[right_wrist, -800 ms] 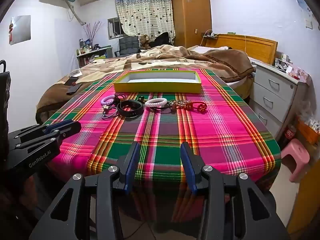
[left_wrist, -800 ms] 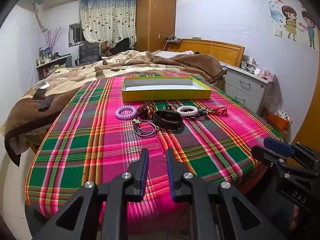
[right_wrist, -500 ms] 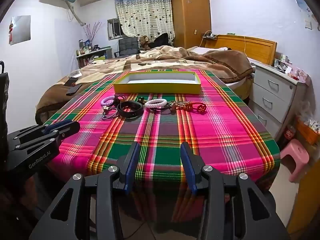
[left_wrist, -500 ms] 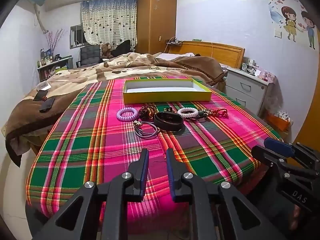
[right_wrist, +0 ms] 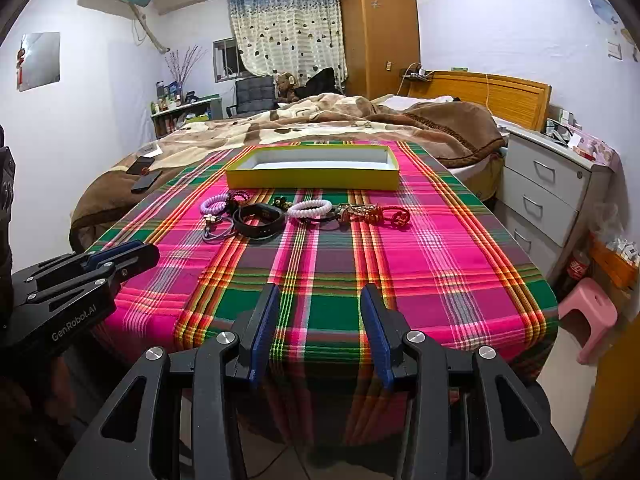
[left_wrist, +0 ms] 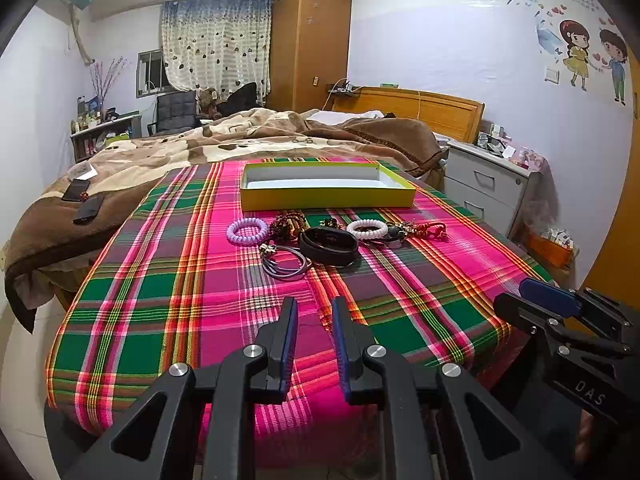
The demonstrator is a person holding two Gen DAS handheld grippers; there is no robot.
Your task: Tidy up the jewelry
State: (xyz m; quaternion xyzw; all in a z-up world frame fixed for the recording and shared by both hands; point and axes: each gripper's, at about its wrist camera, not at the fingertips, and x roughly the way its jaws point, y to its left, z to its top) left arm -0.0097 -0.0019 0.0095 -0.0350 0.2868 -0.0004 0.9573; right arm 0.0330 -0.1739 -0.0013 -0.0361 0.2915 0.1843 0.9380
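A row of jewelry lies on the plaid cloth [left_wrist: 180,300] in front of an empty yellow box [left_wrist: 328,196]. It holds a purple coil bracelet [left_wrist: 247,231], brown beads [left_wrist: 289,224], grey rings [left_wrist: 286,264], a black band [left_wrist: 329,241], a white coil bracelet [left_wrist: 367,229] and a red knotted cord [left_wrist: 430,230]. My left gripper [left_wrist: 314,312] hovers over the table's near edge, well short of the row, jaws partly apart and empty. My right gripper [right_wrist: 320,300] is open wide and empty, also near the front edge, facing the box [right_wrist: 312,178] and the band [right_wrist: 259,218].
A bed with a brown blanket [left_wrist: 240,140] lies behind the table, with two phones [left_wrist: 82,200] on its left side. White drawers [right_wrist: 548,184] and a pink stool [right_wrist: 590,312] stand to the right. A wardrobe [right_wrist: 380,28] is at the back.
The left wrist view has shifted slightly. The jewelry lies untouched, and both grippers keep the same gaps.
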